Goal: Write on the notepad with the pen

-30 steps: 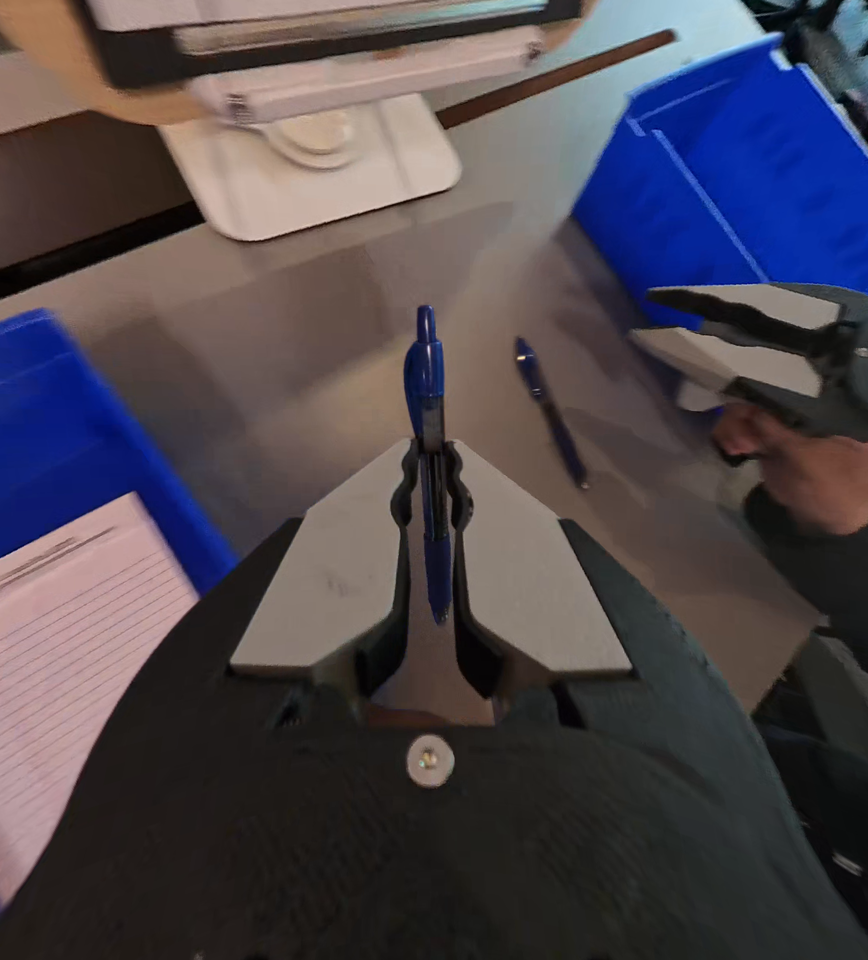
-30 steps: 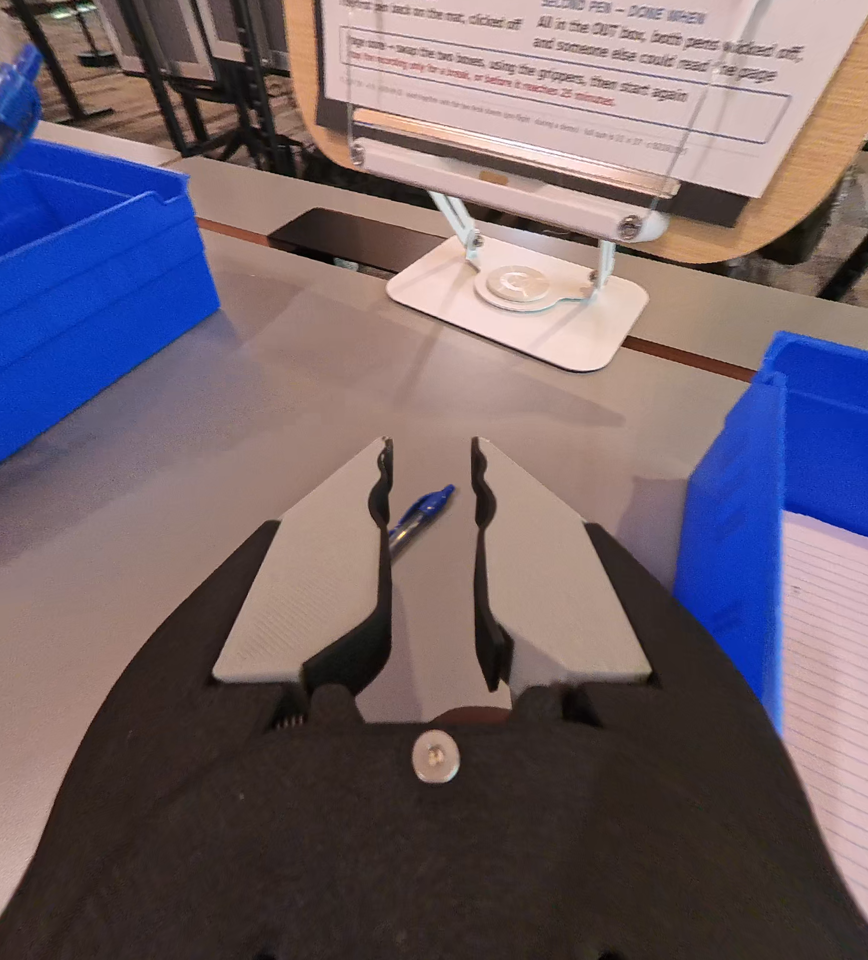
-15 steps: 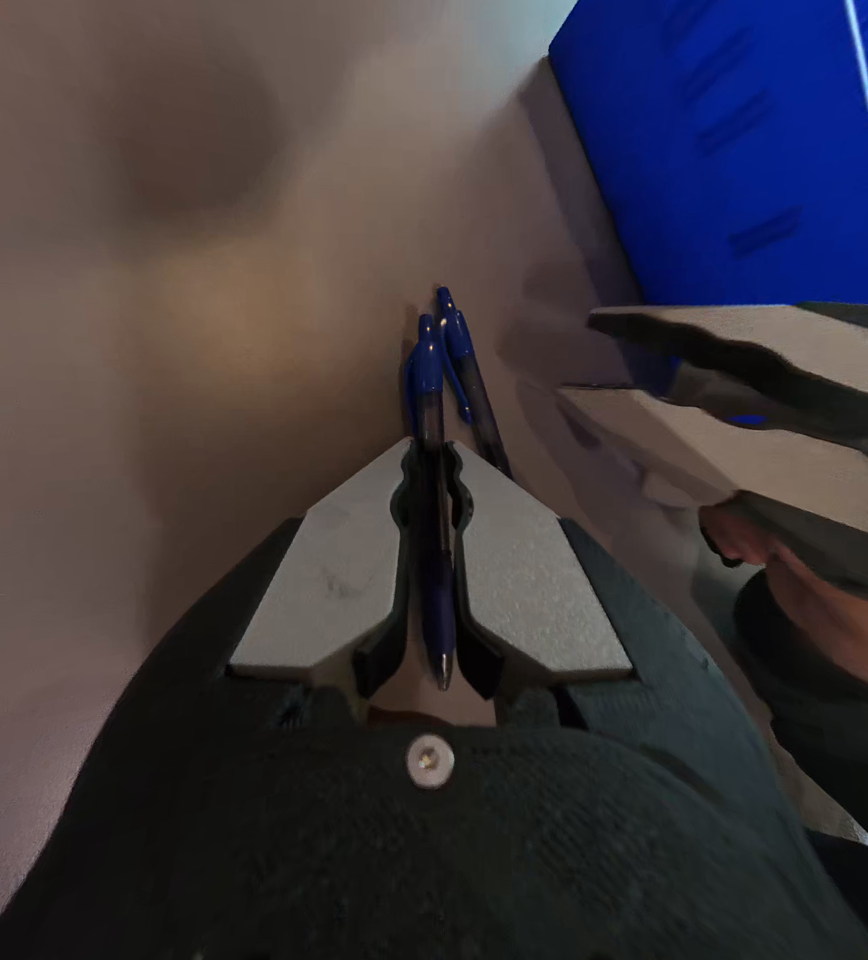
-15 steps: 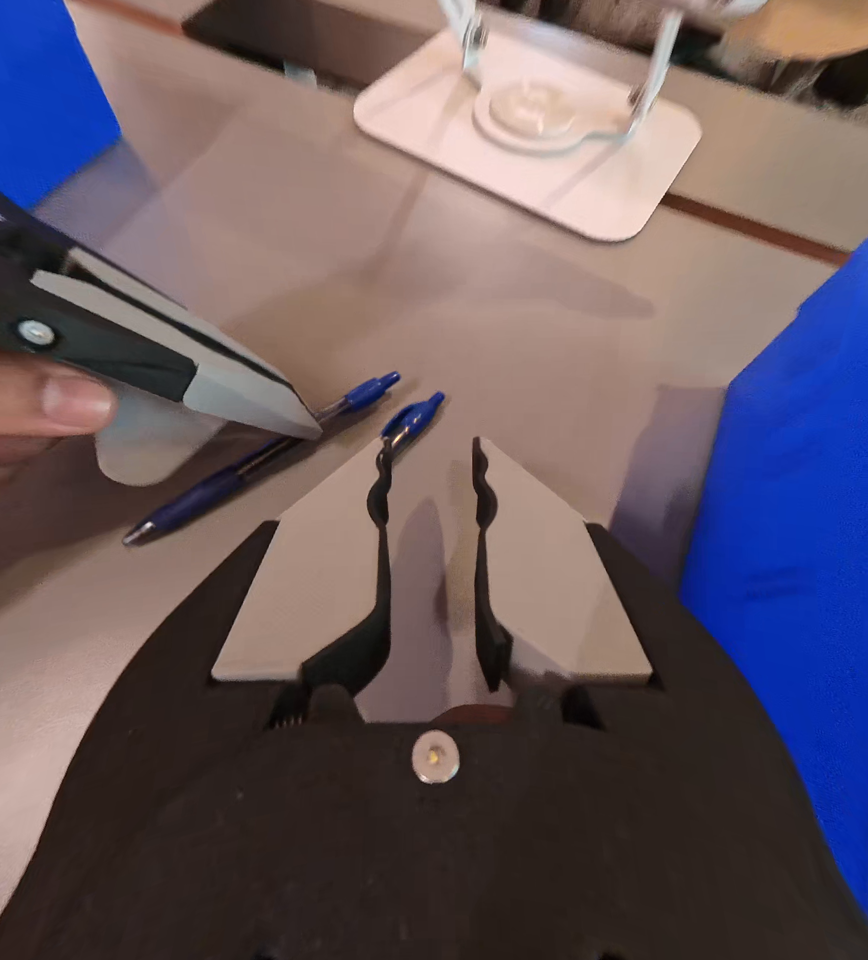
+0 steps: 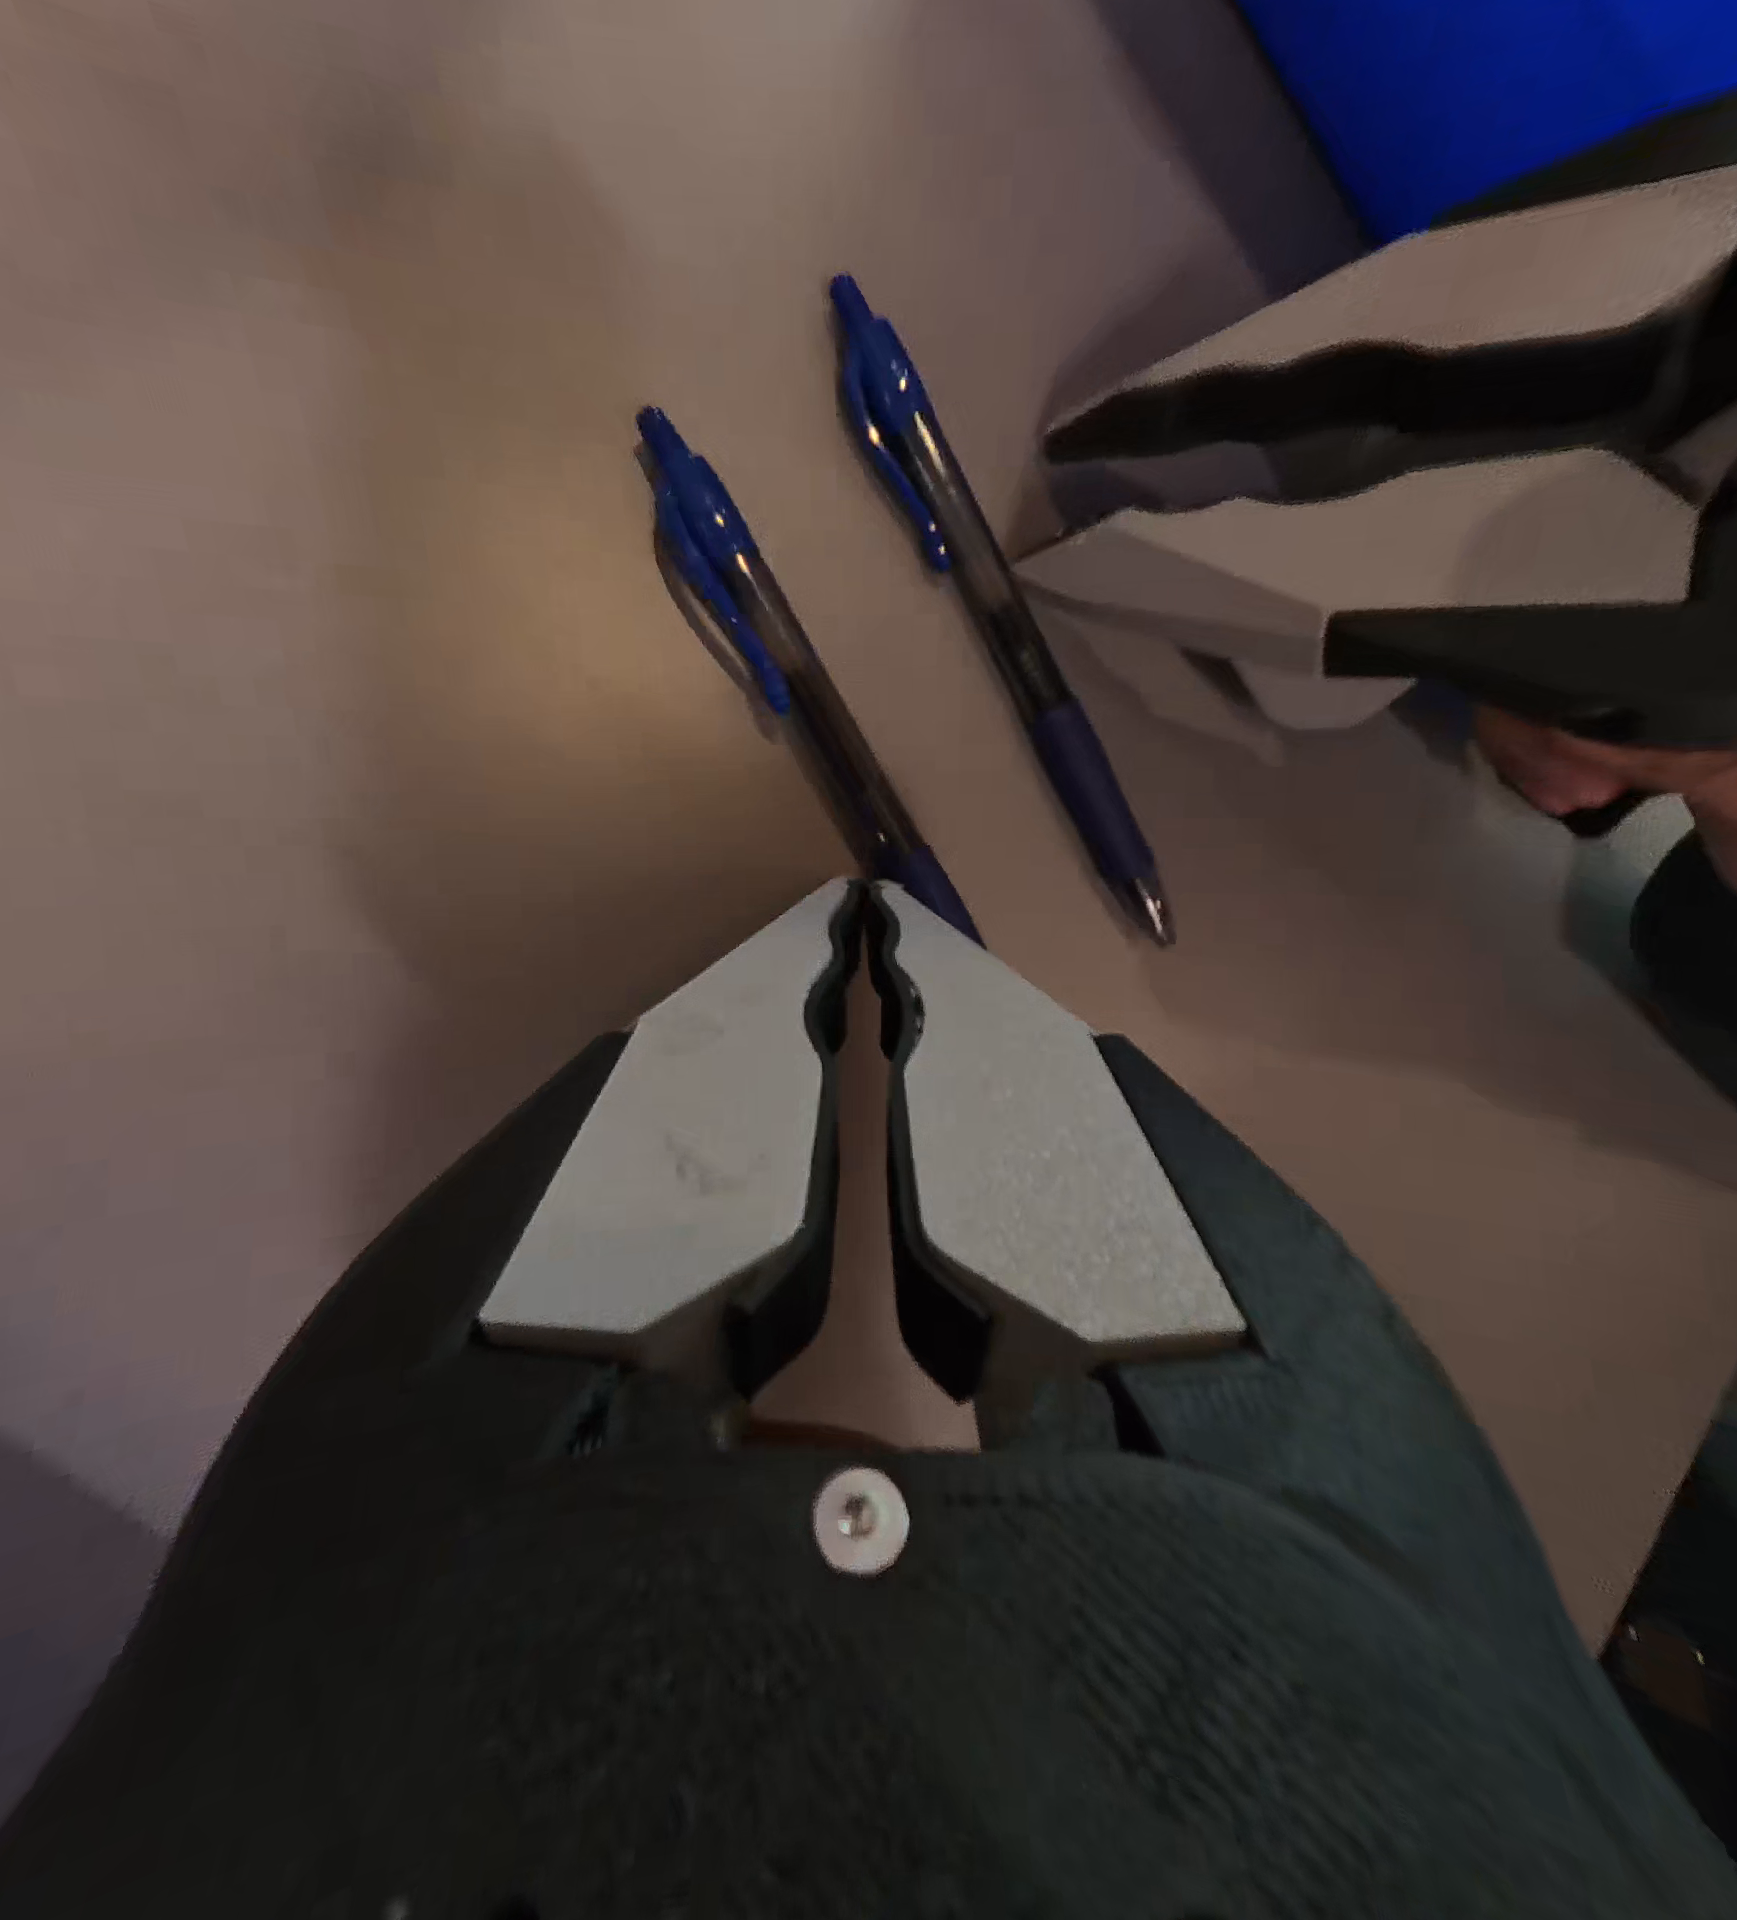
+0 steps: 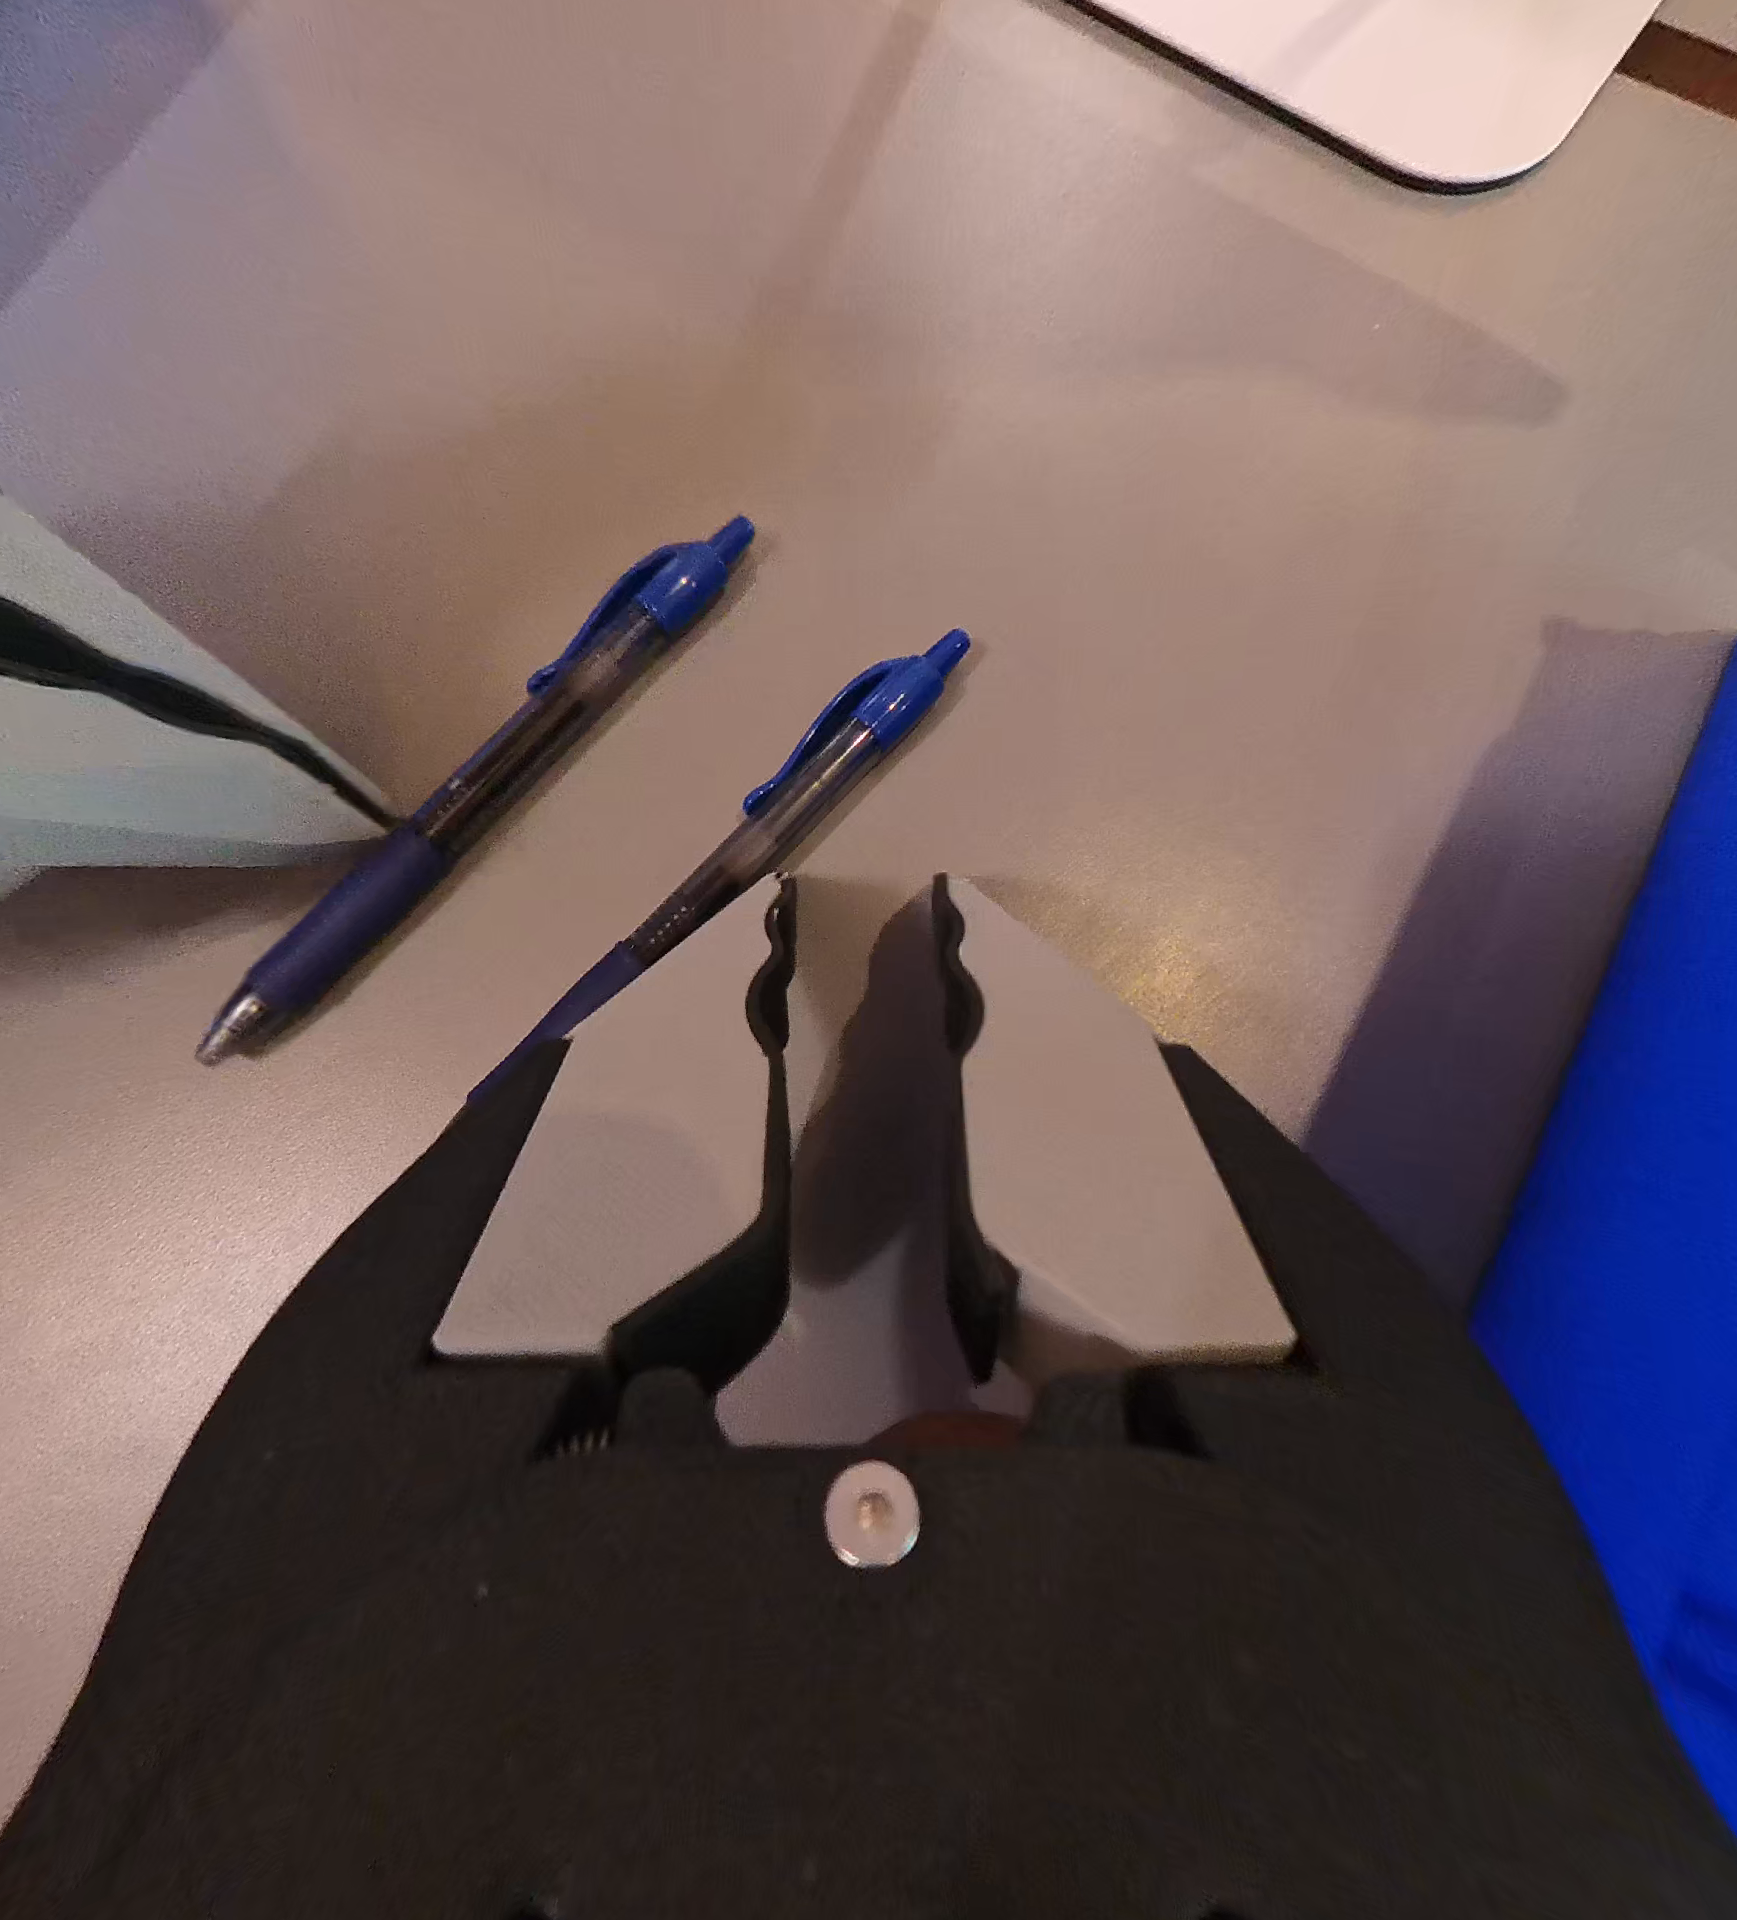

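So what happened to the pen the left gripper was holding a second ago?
The left gripper let go of it: that pen now lies on the table beside the second pen, and the fingers have closed empty. Both grippers came down close to the table. The second pen stayed where it lay, and the right gripper stayed open and empty.

office-like workstation: grey desk, blue plastic bins, white stand base, pens.

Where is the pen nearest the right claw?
Right wrist view: the pen lies on the table, partly behind a finger of the right claw, with the other pen left of it.
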